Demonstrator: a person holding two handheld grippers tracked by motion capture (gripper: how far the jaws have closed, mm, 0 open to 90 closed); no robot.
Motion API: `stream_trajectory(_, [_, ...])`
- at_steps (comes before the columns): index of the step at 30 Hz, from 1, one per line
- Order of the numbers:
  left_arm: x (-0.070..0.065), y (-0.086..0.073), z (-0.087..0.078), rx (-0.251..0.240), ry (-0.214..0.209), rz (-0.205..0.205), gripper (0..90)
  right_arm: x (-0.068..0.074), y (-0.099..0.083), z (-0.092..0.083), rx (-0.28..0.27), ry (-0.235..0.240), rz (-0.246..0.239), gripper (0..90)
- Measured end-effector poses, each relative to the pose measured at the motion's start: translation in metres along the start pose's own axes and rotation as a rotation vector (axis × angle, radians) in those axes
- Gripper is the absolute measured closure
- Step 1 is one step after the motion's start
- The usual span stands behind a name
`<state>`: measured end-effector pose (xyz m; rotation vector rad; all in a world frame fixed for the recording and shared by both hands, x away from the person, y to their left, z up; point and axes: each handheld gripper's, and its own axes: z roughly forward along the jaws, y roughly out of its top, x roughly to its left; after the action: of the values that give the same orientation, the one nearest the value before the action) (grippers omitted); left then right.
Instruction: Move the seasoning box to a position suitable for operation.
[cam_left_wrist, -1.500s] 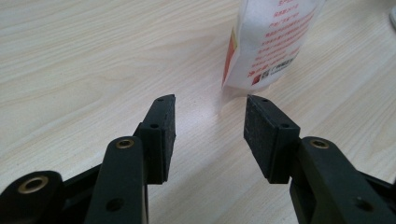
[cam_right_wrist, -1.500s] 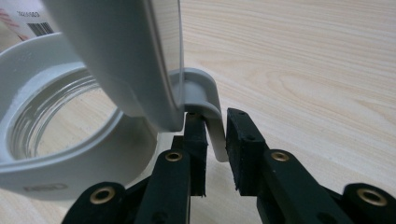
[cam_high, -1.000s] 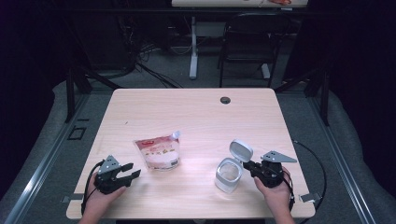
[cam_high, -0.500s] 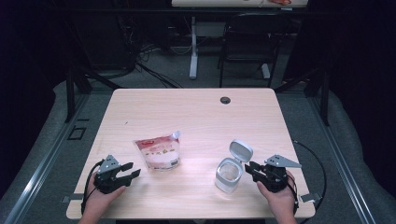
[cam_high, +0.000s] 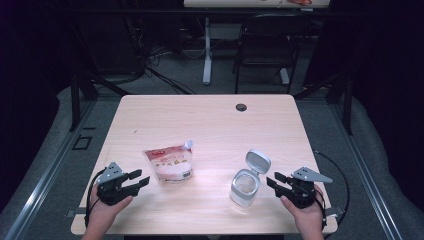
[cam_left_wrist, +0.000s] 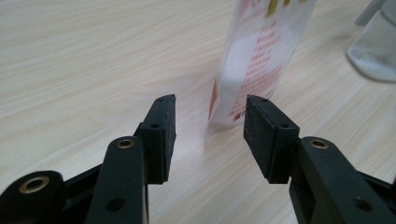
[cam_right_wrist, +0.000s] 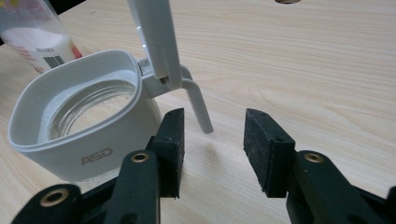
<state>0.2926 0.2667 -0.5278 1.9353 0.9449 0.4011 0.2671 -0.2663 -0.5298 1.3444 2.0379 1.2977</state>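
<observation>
Hands and grippers at the near edge of the wooden table (cam_high: 210, 120). Left hand (cam_high: 102, 212) enters from the bottom of the high view, palm low on the tabletop, and carries the left gripper (cam_high: 140, 179), which points to the right toward the pouch (cam_high: 169, 163). Its jaws stand apart with nothing between them; in the left gripper view the pouch's lower corner (cam_left_wrist: 243, 84) lies just beyond the fingertips, not touching either pad. Right hand (cam_high: 302, 212) enters likewise at the bottom right and carries the right gripper (cam_high: 274, 180), which points left toward the jar (cam_high: 245, 187). Its jaws have just been opening and now stand apart; nothing lies between them. In the right gripper view the jar (cam_right_wrist: 79, 135) sits beside the left-hand jaw, and the thin white latch (cam_right_wrist: 198, 105) hanging from the hinge lies just ahead of the gap.

Count: two hands, two grippers, one pouch, one jar, one lid (cam_high: 258, 161). The pouch, clear with red print and white contents, lies left of centre near the front. The jar, glass in a white collar, stands right of centre near the front, its hinged lid swung up and open on the far side. A dark round grommet (cam_high: 241, 107) marks the table's far edge.
</observation>
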Motion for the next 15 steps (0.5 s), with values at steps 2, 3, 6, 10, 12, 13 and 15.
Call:
stream_trajectory(2, [-0.002,0.007,-0.002,-0.011,-0.006,0.008,53.0,-0.002,0.000,-0.001,-0.004,0.000,0.010,56.7])
stream_trajectory(3, [-0.002,0.011,-0.003,-0.014,-0.013,0.013,51.7,-0.002,0.000,-0.002,-0.005,0.000,0.015,56.0])
stream_trajectory(6, [-0.003,0.022,-0.003,-0.027,-0.029,0.009,48.7,-0.003,0.000,-0.005,-0.010,0.005,0.017,55.0])
stream_trajectory(10, [-0.005,0.036,0.000,-0.023,-0.049,0.023,46.7,-0.004,-0.001,-0.007,-0.013,-0.002,0.021,54.1])
stream_trajectory(12, [-0.005,0.041,0.003,-0.025,-0.056,0.017,46.3,-0.004,-0.001,-0.007,-0.011,-0.001,0.026,53.9])
stream_trajectory(13, [-0.005,0.043,0.004,-0.027,-0.046,0.023,45.8,-0.004,-0.001,-0.007,-0.004,-0.003,0.022,54.0])
stream_trajectory(15, [-0.006,0.047,0.007,-0.029,-0.050,0.021,45.9,-0.003,-0.002,-0.006,0.003,0.001,0.022,54.1])
